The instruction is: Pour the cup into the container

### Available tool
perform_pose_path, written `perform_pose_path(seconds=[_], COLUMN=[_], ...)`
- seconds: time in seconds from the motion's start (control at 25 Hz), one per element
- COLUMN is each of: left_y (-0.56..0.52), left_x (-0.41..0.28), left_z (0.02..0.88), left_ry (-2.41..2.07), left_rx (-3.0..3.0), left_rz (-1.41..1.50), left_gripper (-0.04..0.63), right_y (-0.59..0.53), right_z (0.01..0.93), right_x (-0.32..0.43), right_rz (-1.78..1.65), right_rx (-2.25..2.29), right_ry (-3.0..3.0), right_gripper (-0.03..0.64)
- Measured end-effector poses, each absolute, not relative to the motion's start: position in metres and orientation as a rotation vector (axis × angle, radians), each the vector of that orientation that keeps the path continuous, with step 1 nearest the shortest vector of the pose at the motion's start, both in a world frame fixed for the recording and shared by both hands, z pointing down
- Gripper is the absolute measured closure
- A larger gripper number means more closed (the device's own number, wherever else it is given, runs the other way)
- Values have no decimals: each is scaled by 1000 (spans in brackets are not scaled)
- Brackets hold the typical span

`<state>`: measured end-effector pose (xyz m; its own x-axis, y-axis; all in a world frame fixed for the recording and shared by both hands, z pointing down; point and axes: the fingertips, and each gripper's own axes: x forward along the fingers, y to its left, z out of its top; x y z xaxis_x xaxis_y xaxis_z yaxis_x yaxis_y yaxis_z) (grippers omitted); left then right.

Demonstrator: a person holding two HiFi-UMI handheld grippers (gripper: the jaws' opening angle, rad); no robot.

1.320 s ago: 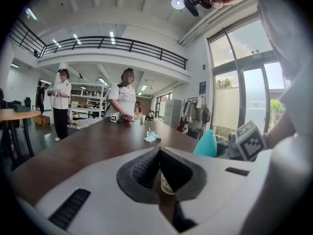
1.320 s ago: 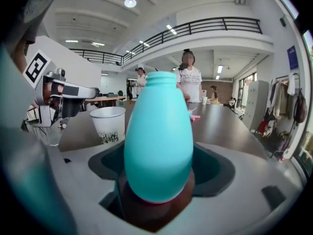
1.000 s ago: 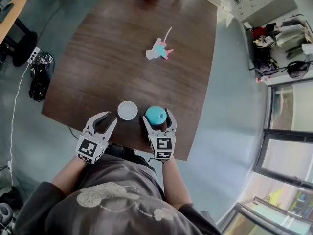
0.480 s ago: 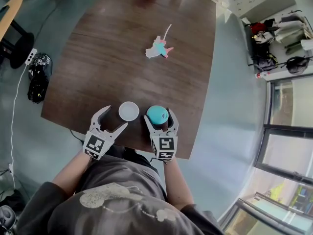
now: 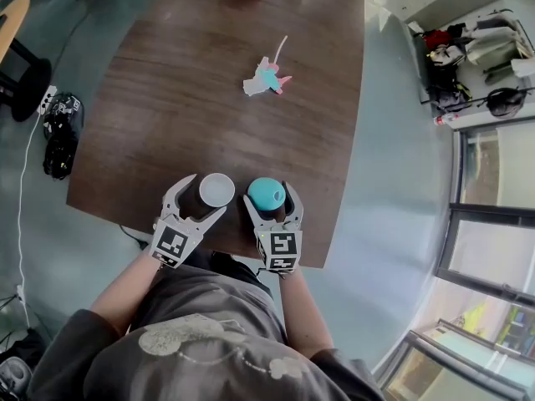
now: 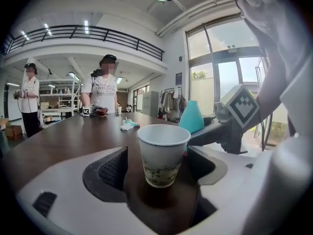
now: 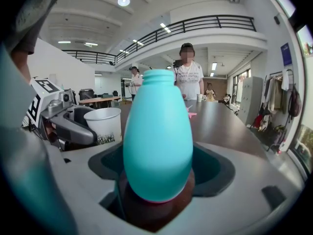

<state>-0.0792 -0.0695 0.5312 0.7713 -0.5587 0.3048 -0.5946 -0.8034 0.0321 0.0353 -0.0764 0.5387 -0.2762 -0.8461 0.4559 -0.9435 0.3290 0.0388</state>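
My left gripper (image 5: 206, 196), jaws just having been opening, is straddling the cup (image 6: 163, 153) at the worktop's (image 5: 209, 82) near edge without pressing it, lining up a lift. My right gripper (image 5: 269, 197) is pinching the teal container (image 7: 157, 136) just right of the cup, steadying it for pouring.

Upright on dark wood table (image 7: 220, 124): teal egg-shaped plastic container (image 7: 156, 131), right gripper (image 7: 159, 163) jaws snug vs both its sides. Just left: white paper cup (image 7: 104, 124), left gripper (image 7: 88, 131) jaw in front.

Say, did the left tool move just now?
Yes. The left tool slid forward to the cup, which now stands between its jaws; they have just been opening.
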Motion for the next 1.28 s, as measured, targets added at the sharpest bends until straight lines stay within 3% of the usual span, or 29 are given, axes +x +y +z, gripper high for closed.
perform_pose_path(seconds=[1.28], left_y=[-86], left_x=[-42], left_z=[536], left_ry=[-811], left_rx=[2822], left_rz=[457], left_gripper=[256], right_y=[-81], right_z=[541], right_x=[33], right_rz=[348], right_rx=[1561], right_ry=[-2227], right_gripper=[225])
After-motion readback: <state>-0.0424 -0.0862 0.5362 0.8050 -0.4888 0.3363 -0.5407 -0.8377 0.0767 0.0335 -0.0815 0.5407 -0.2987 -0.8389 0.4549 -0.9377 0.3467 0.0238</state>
